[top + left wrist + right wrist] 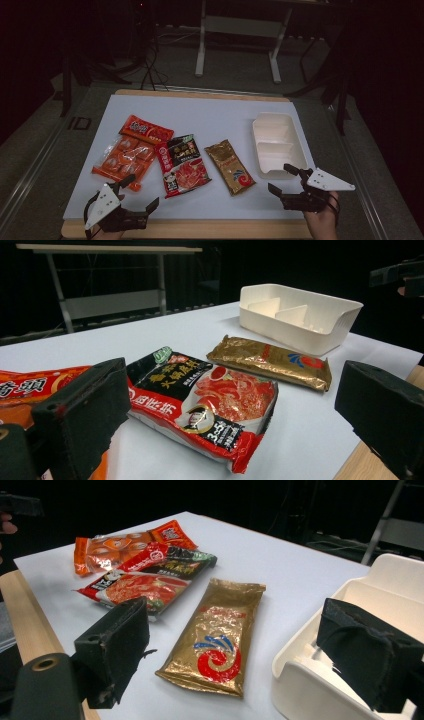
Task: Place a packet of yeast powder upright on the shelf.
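Your left gripper [141, 191] hovers over near table edge, jaws spread wide, clamped on nothing. Orange snack pack [131, 151] lies just ahead of it, red-black pouch [182, 164] ahead and toward your right gripper [284, 180]. That gripper also gapes, empty, jaws well apart. White divided tray [295, 150] sits just beyond its far jaw; gold sachet [229, 166] rests flat on white table [210, 112] between both grippers, touching neither.
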Motion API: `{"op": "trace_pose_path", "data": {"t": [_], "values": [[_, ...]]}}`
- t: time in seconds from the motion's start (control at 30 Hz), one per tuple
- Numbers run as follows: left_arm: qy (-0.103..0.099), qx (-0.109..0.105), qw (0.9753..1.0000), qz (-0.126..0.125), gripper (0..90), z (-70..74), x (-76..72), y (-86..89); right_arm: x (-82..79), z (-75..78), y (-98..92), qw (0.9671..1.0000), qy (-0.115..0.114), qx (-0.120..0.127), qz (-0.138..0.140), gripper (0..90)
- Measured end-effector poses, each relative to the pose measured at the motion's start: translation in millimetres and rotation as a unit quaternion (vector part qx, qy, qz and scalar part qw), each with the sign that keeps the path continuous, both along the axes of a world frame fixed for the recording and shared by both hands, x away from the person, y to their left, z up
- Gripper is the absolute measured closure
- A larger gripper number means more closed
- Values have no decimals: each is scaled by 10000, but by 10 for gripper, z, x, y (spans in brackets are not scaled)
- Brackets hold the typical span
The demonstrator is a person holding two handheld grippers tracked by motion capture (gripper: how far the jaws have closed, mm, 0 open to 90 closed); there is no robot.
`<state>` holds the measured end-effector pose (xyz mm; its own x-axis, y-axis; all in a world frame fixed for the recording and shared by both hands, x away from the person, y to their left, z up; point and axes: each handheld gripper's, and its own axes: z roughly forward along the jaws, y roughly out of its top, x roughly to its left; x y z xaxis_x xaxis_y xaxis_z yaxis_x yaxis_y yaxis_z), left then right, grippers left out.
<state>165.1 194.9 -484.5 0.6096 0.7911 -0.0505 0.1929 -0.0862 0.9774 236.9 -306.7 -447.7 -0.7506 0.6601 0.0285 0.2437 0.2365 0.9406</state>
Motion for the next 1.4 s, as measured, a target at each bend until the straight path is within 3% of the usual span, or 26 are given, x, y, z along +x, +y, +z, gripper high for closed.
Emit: {"op": "trace_pose_path", "data": {"t": [0.43,0.63,0.77,0.9,1.07,1.3,1.4], "values": [[-8,23,10000,-52,18,-5,2,-19,11,21,-16,9999,155,-18,30,135],[24,7,10000,-64,18,-12,9,-16,-20,60,18,9997,25,-202,-166,135],[41,-41,10000,-50,18,-13,11,-14,-39,108,22,9996,-39,-175,-211,136],[56,-15,10000,-57,18,-20,15,-25,-28,183,35,9999,-17,-19,-129,130],[52,-28,10000,-52,18,-19,13,-24,18,296,105,9998,-156,-107,-25,126],[81,-50,9999,-48,19,-26,19,-21,113,414,259,9997,-71,-222,73,134],[89,-8,9999,-72,18,-34,23,-30,176,447,342,9994,-144,-284,128,137]]}}
